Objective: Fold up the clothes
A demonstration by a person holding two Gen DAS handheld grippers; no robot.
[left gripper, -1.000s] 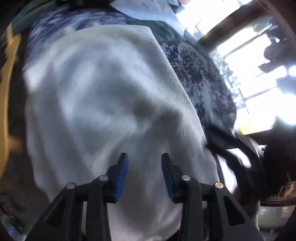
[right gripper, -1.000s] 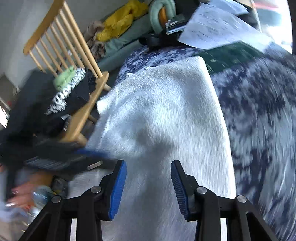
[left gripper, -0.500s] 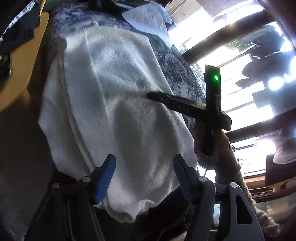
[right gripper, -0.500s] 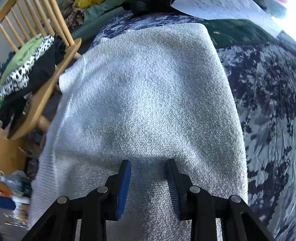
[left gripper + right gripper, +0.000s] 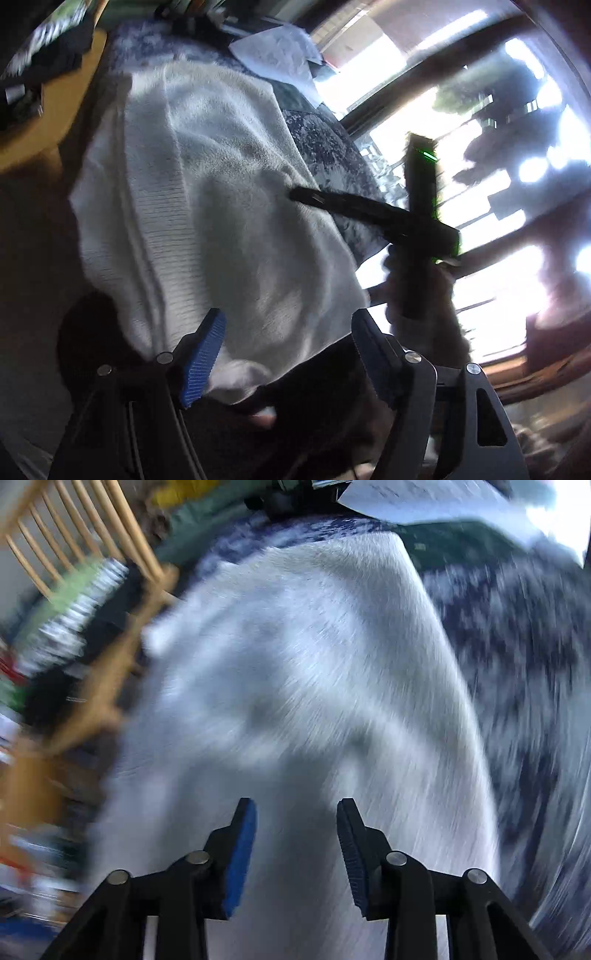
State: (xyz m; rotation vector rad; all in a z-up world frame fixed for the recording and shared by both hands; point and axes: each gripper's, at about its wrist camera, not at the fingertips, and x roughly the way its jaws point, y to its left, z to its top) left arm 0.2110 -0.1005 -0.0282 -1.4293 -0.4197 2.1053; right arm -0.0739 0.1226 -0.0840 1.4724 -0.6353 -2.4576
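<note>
Left claw (image 5: 286, 354) opening, empty, over white sweater (image 5: 221, 206), right claw (image 5: 295, 843) opening, empty, wooden chair (image 5: 85, 539) beside, papers (image 5: 277, 55) beyond.

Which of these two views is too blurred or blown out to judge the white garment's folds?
Right wrist view: heavy motion blur streaks the white garment and patterned cloth; no folds readable. Left wrist view: sharper, the garment's ribbed band readable, but the windows are blown out and the right gripper is a backlit silhouette.
</note>
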